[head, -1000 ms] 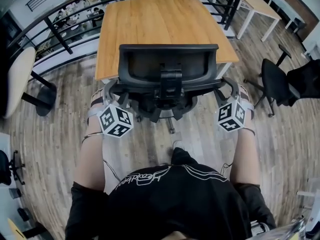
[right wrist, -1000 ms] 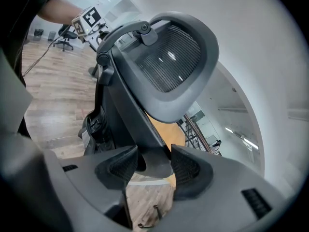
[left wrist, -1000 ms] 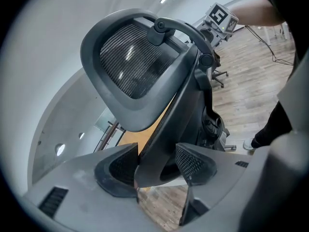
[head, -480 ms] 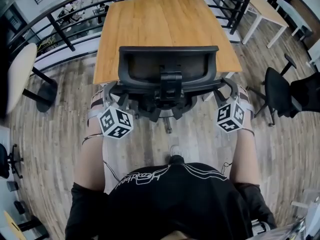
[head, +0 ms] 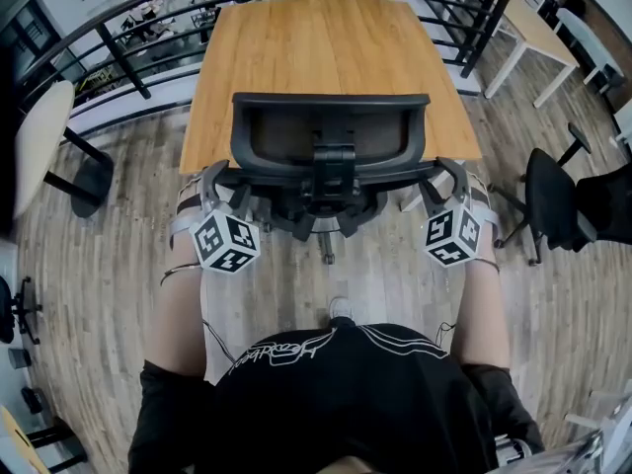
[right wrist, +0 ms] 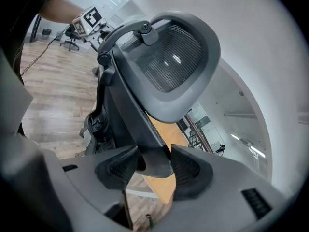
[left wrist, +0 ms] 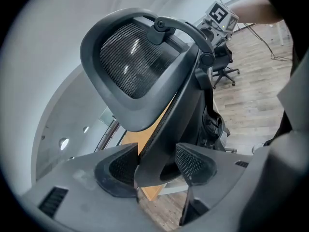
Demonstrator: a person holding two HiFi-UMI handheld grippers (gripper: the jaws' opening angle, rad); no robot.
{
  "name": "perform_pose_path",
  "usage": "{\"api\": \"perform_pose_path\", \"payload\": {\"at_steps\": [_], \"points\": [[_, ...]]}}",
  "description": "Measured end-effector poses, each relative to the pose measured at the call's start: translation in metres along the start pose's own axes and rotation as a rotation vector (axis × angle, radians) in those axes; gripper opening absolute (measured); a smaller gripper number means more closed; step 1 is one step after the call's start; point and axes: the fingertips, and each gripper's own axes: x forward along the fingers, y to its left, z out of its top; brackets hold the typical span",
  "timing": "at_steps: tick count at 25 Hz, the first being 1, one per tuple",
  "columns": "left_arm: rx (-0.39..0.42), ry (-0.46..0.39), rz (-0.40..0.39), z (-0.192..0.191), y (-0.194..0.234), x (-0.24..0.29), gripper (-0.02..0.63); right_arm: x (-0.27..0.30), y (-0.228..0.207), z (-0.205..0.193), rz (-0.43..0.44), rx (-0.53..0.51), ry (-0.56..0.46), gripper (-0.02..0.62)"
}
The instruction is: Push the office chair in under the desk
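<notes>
The chair (head: pixel 331 136) stands at the near edge of the desk (head: pixel 326 47), its back toward the person. The left gripper (left wrist: pixel 155 167) and right gripper (right wrist: pixel 153 166) each pinch an armrest (left wrist: pixel 161 139) — stiff, solid holds. It probably rolls easily (wheels unseen) — push both sides evenly.

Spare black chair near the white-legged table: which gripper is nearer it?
Right. The right gripper grips the black mesh office chair on the side toward the spare black chair; the left gripper grips its far side.
</notes>
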Motion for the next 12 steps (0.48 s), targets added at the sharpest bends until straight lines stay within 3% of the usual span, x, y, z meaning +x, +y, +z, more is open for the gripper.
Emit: {"api": "perform_pose_path", "payload": {"at_steps": [12], "points": [[-0.013, 0.009, 0.016, 0.021, 0.023, 0.052, 0.233, 0.053, -0.037, -0.003, 0.008, -0.013, -0.020, 0.225]]}}
